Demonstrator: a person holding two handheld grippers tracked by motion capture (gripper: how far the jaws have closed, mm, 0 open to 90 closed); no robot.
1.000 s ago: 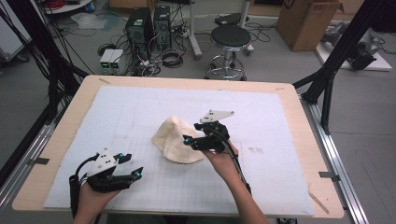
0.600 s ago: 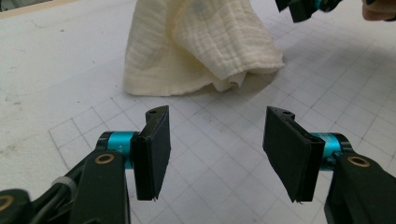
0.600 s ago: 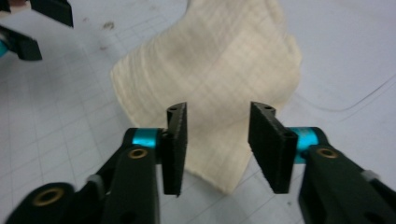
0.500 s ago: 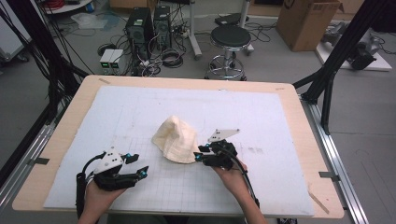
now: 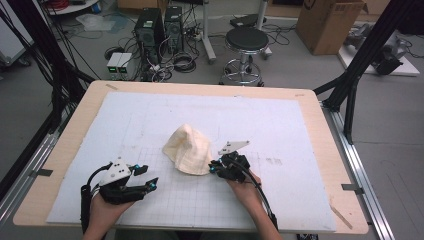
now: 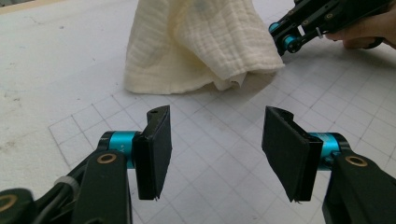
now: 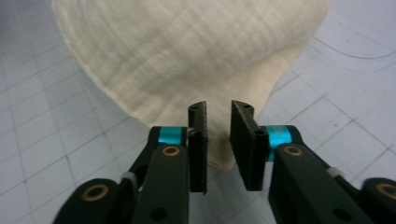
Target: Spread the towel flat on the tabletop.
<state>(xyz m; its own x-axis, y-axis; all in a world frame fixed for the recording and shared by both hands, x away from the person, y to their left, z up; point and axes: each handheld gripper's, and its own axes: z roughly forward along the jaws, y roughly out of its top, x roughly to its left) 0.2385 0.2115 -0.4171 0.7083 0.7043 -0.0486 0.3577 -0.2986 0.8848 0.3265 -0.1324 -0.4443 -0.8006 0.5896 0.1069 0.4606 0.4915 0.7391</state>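
Cloth (image 5: 187, 150), a cream muslin piece, lies bunched in a low mound near the middle of the surface (image 5: 310, 125), a little toward the near edge. It has slumped since a second ago, when the right hand-held gripper (image 5: 214, 168) was raised at its right side; that gripper has since come down to the cloth's near right hem. Its jaws have just been closing and now stand narrow, with a thin gap between them. In the right gripper view the cloth's lowest corner (image 7: 219, 156) hangs in that gap, but the pads do not visibly press it.

The left hand-held gripper (image 5: 146, 177) sits near the near left corner of the surface, in the same spot as before, well apart from the cloth. Its jaws are spread wide with nothing between them, only the gridded white mat (image 6: 224, 140) showing through the gap; they have drawn in slightly over the last second.

Open mat runs on every side of the cloth: broad toward the far edge and the right edge, narrower toward the near edge, where both hands enter. A wooden border (image 5: 65, 145) frames the mat all round.
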